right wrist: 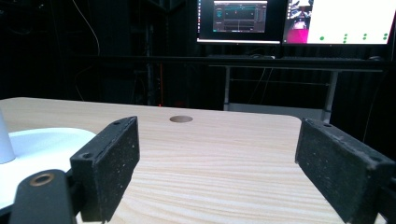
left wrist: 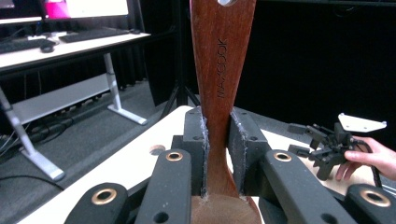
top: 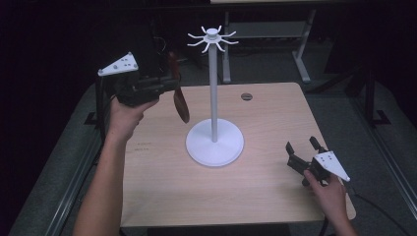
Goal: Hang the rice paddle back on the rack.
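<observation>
My left gripper (top: 171, 82) is raised over the table's far left corner and is shut on a dark brown wooden spoon (top: 181, 104), whose bowl hangs down on the stand's side. In the left gripper view the pads (left wrist: 196, 140) clamp the spoon's handle (left wrist: 219, 70), which rises upward to a hole at its end. A white stand (top: 213, 88) with a round base (top: 215, 143) and a crown of curved hooks (top: 212, 37) rises mid-table, just right of the spoon. My right gripper (top: 301, 147) rests low at the table's right front, open, nothing between its pads (right wrist: 109, 163).
The wooden table (top: 162, 187) has a small round hole (top: 247, 97) at its far edge. Desks with monitors (right wrist: 294, 21) stand beyond it. In the left gripper view the right gripper (left wrist: 327, 144) shows in a hand at the far right.
</observation>
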Demonstrator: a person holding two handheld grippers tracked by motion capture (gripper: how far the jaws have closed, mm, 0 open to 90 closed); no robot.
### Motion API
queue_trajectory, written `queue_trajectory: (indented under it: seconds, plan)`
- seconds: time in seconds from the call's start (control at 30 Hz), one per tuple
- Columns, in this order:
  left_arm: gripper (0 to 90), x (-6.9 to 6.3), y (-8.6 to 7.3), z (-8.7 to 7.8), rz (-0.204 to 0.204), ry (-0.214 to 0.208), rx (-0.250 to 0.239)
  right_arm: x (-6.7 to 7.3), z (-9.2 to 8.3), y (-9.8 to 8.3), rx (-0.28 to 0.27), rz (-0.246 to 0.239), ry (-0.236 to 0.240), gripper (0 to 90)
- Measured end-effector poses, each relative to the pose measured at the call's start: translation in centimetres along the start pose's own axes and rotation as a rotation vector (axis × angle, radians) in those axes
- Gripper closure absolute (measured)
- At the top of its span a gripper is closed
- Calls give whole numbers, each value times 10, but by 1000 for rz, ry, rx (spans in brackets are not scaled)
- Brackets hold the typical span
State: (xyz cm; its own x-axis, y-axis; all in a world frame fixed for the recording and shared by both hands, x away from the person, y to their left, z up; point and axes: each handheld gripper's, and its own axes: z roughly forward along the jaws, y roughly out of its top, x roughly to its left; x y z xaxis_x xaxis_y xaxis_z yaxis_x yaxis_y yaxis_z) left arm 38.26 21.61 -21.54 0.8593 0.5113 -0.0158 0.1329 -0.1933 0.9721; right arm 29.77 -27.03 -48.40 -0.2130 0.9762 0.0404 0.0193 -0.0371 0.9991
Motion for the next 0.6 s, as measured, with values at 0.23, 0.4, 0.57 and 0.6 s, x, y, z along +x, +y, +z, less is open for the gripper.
queue_trajectory:
  seconds: [0.23, 0.4, 0.57, 0.6]
  plan:
    - [774, -2, 17, 9, 26, -13, 3, 0, 0, 0, 0, 1, 0, 130]
    - [775, -2, 24, 15, 33, -16, 5, 0, 0, 0, 0, 0, 0, 130]
    - [775, 0, 28, 22, 29, -21, 13, 0, 0, 0, 0, 0, 0, 130]
    - [774, 0, 28, 23, 29, -22, 14, 0, 0, 0, 0, 0, 0, 130]
